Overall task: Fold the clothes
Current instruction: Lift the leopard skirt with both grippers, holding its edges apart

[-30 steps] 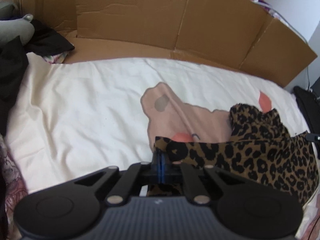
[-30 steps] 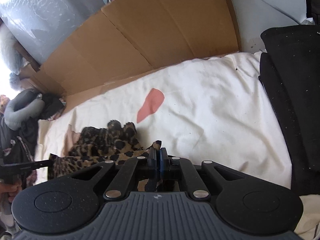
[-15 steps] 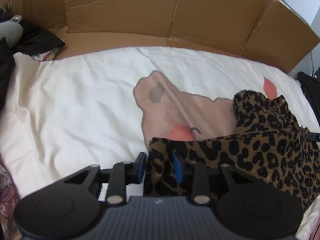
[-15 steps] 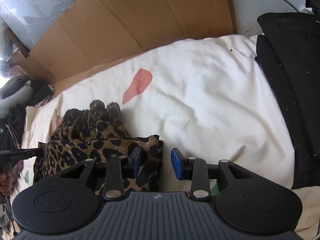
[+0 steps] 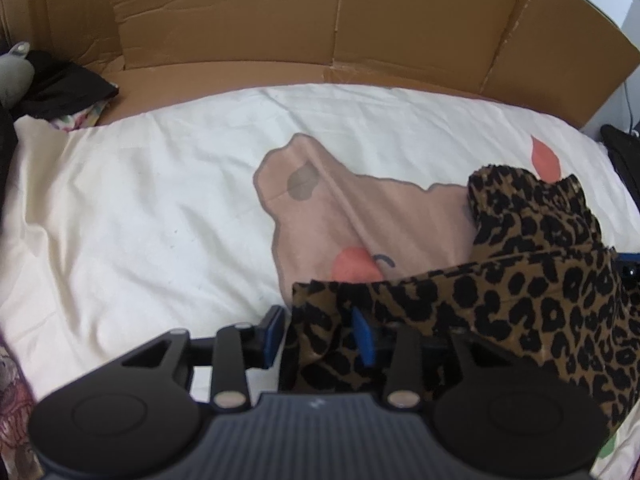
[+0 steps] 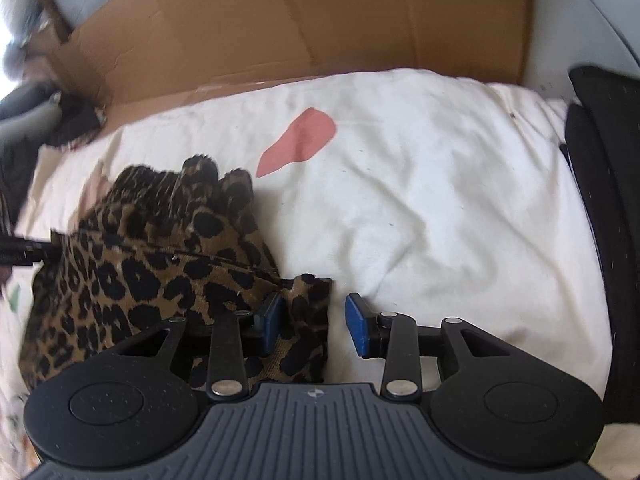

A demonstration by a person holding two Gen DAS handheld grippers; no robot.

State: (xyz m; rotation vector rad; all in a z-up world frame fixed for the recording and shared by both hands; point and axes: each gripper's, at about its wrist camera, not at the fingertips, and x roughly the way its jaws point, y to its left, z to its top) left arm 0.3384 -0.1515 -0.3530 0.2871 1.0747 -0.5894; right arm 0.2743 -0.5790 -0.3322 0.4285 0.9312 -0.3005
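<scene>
A leopard-print garment (image 5: 532,280) lies bunched on the cream bed sheet (image 5: 140,208) with a printed bear. In the left wrist view its left corner lies loose between the blue pads of my left gripper (image 5: 320,336), which is open. In the right wrist view the same leopard-print garment (image 6: 136,272) spreads at lower left, and its right corner drapes between the fingers of my right gripper (image 6: 314,322), also open. The left gripper's black tip (image 6: 24,252) shows at the far left edge of the right wrist view.
Brown cardboard walls (image 5: 320,24) stand along the far side of the bed. Dark clothes and a grey item (image 5: 48,84) are piled at the far left. A black fabric stack (image 6: 608,220) borders the sheet on the right. Open sheet lies left of the garment.
A second ago both grippers were shut on the garment's corners. Both have opened, and the corners now lie slack on the sheet between the pads.
</scene>
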